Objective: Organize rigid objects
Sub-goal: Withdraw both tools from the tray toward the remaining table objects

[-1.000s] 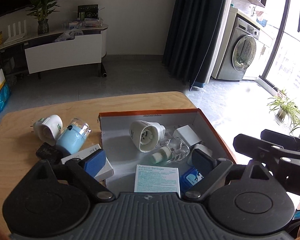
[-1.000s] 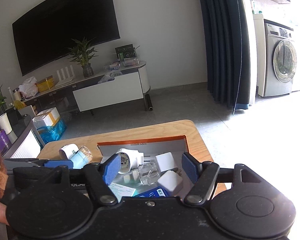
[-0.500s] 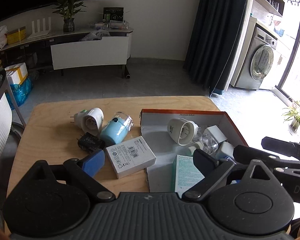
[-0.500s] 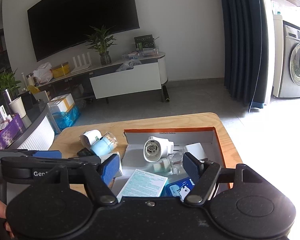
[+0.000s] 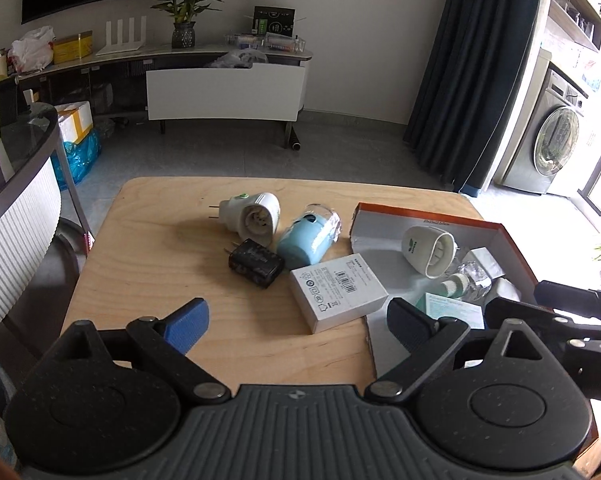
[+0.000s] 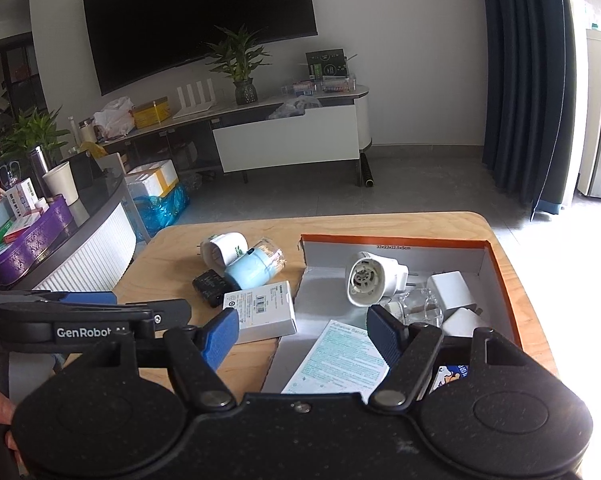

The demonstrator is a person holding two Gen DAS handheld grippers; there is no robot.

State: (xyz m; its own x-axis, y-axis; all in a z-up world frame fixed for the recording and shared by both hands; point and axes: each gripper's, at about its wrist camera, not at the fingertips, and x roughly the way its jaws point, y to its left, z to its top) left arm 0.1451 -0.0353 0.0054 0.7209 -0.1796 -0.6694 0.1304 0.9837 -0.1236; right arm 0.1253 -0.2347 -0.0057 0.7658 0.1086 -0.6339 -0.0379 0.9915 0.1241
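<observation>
On the wooden table [image 5: 148, 280] lie a white plug-in device [image 5: 252, 216], a light blue container with a clear lid [image 5: 306, 238], a black charger [image 5: 254, 262] and a white box with a barcode [image 5: 336, 292]. An orange-rimmed box [image 5: 512, 248] on the right holds another white plug-in device [image 5: 430, 250], a small clear bottle, white adapters and a bandage packet [image 6: 336, 360]. My left gripper [image 5: 296, 320] is open and empty, just short of the white box. My right gripper [image 6: 300, 334] is open and empty above the near edge of the orange-rimmed box [image 6: 500, 272].
A grey counter with a purple tray [image 6: 24, 240] stands left of the table. A TV cabinet [image 5: 224, 84] and plant sit at the far wall. A dark curtain [image 5: 476, 60] and washing machine [image 5: 556, 148] are on the right.
Both grippers have swung left and pulled back from the orange-rimmed box. The loose items on the table now sit ahead of the left gripper. Both stay open and empty.
</observation>
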